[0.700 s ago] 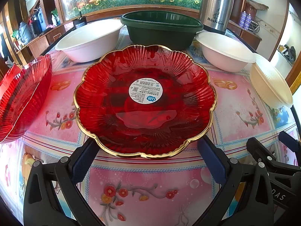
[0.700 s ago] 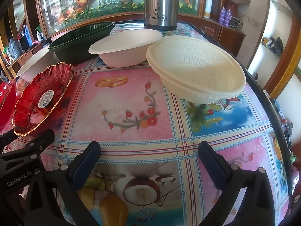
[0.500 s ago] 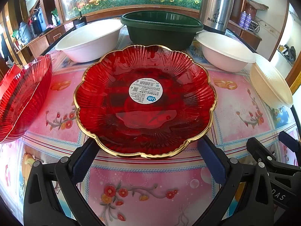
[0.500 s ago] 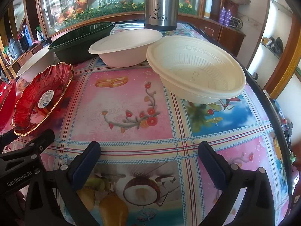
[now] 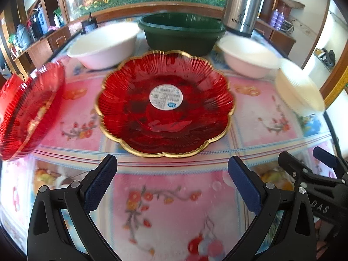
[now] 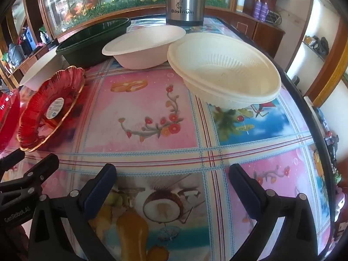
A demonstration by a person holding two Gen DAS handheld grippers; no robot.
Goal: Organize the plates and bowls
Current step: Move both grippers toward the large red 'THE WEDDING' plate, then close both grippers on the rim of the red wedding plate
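L to R on the floral table (image 6: 152, 100): 2nd red plate (image 5: 28, 111) at L edge, gold-rimmed red plate (image 5: 165, 106) just ahead of L gripper (image 5: 171, 174), jaws wide apart, empty. White bowls (image 5: 106, 43) behind. R gripper (image 6: 173, 180) spread, empty; cream bowl (image 6: 226, 71) ahead-R.

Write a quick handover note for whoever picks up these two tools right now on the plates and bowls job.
Left tool: open, empty, short of the gold-rimmed red plate.
Right tool: open, empty, over bare tablecloth, cream ribbed bowl ahead.
Second red plate at far left; two white bowls flank the green basin.
Done: nothing stacked or gathered yet.
Left: group plates, nest bowls.
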